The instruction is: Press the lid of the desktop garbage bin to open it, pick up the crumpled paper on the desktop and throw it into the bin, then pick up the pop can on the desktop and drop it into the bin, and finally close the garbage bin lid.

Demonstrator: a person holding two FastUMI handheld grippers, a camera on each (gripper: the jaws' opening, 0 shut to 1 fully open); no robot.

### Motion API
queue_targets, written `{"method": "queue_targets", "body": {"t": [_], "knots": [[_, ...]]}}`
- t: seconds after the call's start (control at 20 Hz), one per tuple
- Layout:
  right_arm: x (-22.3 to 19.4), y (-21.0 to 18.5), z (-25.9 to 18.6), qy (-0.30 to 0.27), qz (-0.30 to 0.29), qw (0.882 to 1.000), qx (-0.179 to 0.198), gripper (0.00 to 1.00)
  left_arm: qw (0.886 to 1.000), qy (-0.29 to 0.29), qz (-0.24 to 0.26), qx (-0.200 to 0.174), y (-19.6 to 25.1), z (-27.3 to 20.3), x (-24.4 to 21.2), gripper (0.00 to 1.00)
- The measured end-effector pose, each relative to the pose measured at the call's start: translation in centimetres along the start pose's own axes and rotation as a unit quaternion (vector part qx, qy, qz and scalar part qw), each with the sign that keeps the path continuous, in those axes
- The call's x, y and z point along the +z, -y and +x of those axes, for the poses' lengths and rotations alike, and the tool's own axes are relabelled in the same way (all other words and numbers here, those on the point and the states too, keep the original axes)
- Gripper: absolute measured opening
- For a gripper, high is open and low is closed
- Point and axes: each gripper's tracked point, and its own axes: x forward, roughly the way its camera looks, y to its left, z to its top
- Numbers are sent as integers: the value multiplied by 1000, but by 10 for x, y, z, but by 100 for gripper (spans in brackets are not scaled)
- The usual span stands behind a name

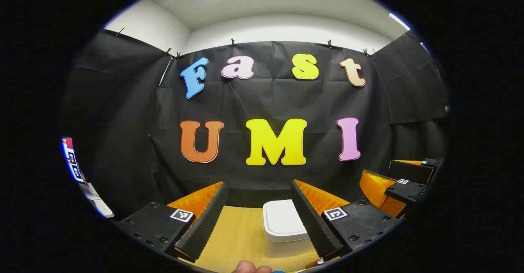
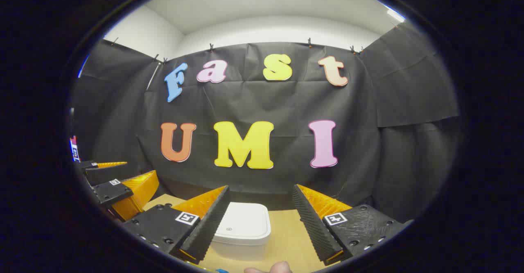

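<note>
Both claws hang spread and empty above the wooden surface [image 1: 241,232], poised for the opening press: the left claw [image 1: 260,217] and right claw [image 2: 260,224] frame the bin [image 2: 242,226], lid down, at lower centre beyond their fingers.

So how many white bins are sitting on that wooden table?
1. The white bin, lid shut, stands on the table ahead of both open grippers, the left and the right. Others may be hidden.
</note>
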Motion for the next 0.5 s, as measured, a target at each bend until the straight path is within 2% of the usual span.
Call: {"method": "queue_targets", "body": {"t": [0.25, 0.4, 0.5], "knots": [[-6, -1, 6, -11, -3, 1000, 5, 93, 1000, -7, 2, 5, -2, 5, -6, 99], [-11, -2, 9, -17, -3, 1000, 8, 97, 1000, -6, 4, 8, -3, 9, -7, 99], [-11, 0, 12, -18, -2, 1000, 9, 95, 1000, -2, 7, 9, -2, 11, -4, 99]]}}
